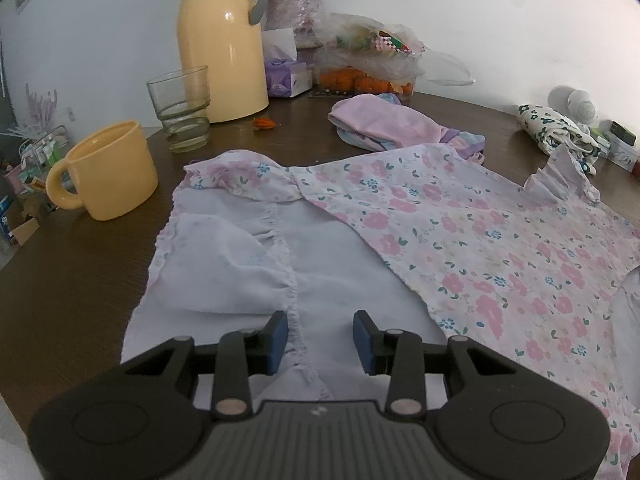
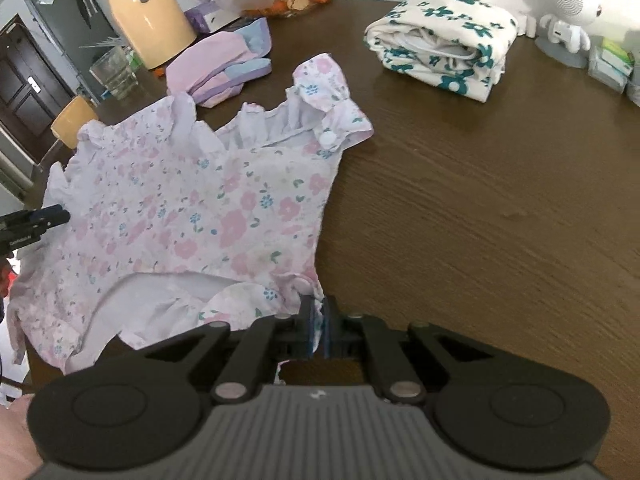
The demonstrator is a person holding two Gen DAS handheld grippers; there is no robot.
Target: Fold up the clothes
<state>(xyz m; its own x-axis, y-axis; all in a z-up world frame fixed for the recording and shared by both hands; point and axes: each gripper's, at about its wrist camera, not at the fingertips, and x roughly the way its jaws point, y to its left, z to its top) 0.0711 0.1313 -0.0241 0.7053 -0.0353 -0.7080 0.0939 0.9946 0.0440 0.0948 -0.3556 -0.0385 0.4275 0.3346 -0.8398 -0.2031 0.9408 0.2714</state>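
I see a small flowery dress (image 1: 460, 240) lying spread out on the brown tabletop (image 1: 68, 280). It is white with pink and blue flowers. Part of it is folded over, so the plain pale inside shows on the left side in the left wrist view.

My left gripper (image 1: 320, 334) sits low over the plain part of the dress. Its fingers (image 1: 278, 334) are apart, and a gathered seam of the dress runs between them. They hold nothing.

My right gripper (image 2: 319, 330) is at the near edge of the dress. Its fingers (image 2: 308, 330) are together, pinching a bit of the flowery cloth. In the right wrist view the dress (image 2: 192, 208) lies flat with its frilly sleeves pointing away from me. The tip of my left gripper pokes in at the left edge, touching the dress.

Behind the dress is a bundle of pink and purple clothes (image 1: 384, 124). A folded cloth with green flowers (image 2: 444, 42) sits farther off, well apart from the dress. On the left stand a yellow mug (image 1: 108, 172), a clear glass (image 1: 180, 108) and a tall yellow jug (image 1: 222, 44). Near the wall I see a tissue box (image 1: 286, 76) and a plastic bag with orange things inside (image 1: 368, 64). A little white robot toy (image 2: 564, 4) stands at the far right.
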